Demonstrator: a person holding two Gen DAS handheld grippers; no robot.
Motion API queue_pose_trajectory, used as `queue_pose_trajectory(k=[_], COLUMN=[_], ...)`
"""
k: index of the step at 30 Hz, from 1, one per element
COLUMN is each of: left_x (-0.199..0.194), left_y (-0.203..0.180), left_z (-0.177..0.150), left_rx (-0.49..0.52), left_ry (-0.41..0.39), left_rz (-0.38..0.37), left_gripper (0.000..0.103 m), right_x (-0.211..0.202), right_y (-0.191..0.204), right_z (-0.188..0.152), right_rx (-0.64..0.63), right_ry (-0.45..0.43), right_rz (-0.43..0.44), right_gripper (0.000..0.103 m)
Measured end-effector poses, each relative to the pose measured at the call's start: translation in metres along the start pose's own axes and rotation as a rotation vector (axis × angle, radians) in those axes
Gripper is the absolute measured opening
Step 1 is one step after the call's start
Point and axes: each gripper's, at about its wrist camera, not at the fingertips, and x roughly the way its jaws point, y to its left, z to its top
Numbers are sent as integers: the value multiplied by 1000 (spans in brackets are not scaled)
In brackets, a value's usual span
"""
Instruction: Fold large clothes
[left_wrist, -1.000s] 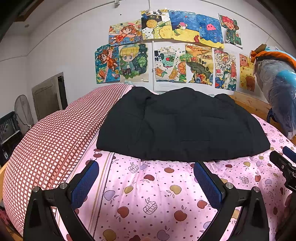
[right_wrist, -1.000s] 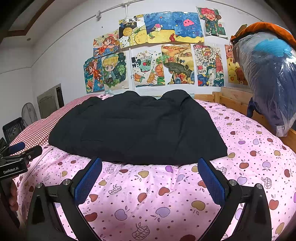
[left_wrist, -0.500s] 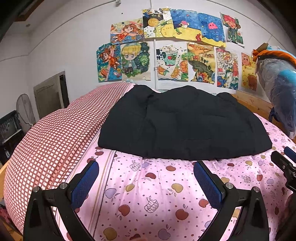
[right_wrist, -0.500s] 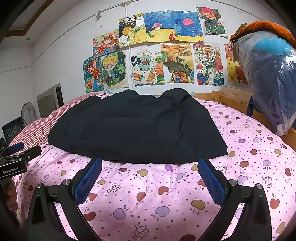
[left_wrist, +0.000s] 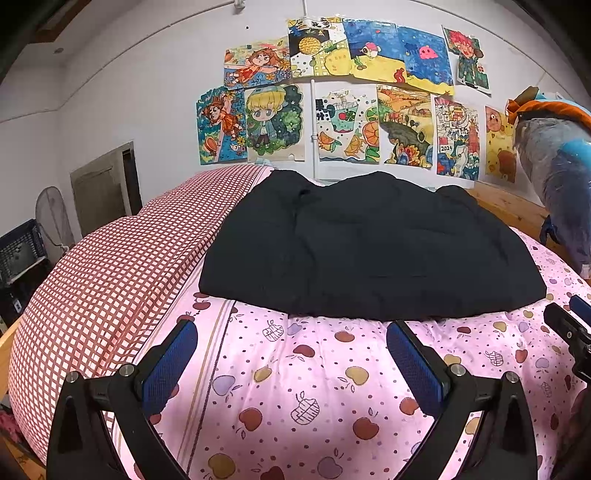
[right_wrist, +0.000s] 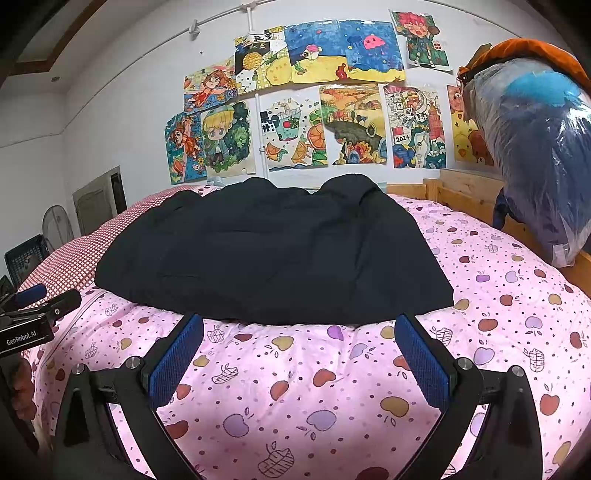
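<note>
The large black padded garment (left_wrist: 369, 251) lies spread flat on the pink apple-print bed sheet (left_wrist: 314, 376), with the red-and-white checked quilt (left_wrist: 122, 266) touching its left edge. Behind it, coloured drawings (left_wrist: 343, 96) hang on the wall. A plastic-wrapped bundle (right_wrist: 543, 155) sits on the wooden bed frame (right_wrist: 465, 192) to the right.

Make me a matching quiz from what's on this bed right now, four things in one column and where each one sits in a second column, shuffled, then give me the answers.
Things
1. black garment
2. checked red quilt
3. plastic-wrapped bundle
4. drawings

Places
A. taped to the white wall
B. along the bed's left side
C. on the wooden rail at the right
D. spread across the pink fruit-print sheet

Pairs: 1-D, 2-B, 3-C, 4-A
</note>
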Motion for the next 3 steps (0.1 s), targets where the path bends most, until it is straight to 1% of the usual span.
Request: queue_pose_trajectory(k=[3], left_x=[0], left_y=[-1], left_z=[0], left_rx=[3], left_ry=[0], left_rz=[-1], left_gripper=[103], right_x=[0], right_y=[0], right_z=[0], right_rx=[0], right_ry=[1], right_rz=[0], right_gripper=[101])
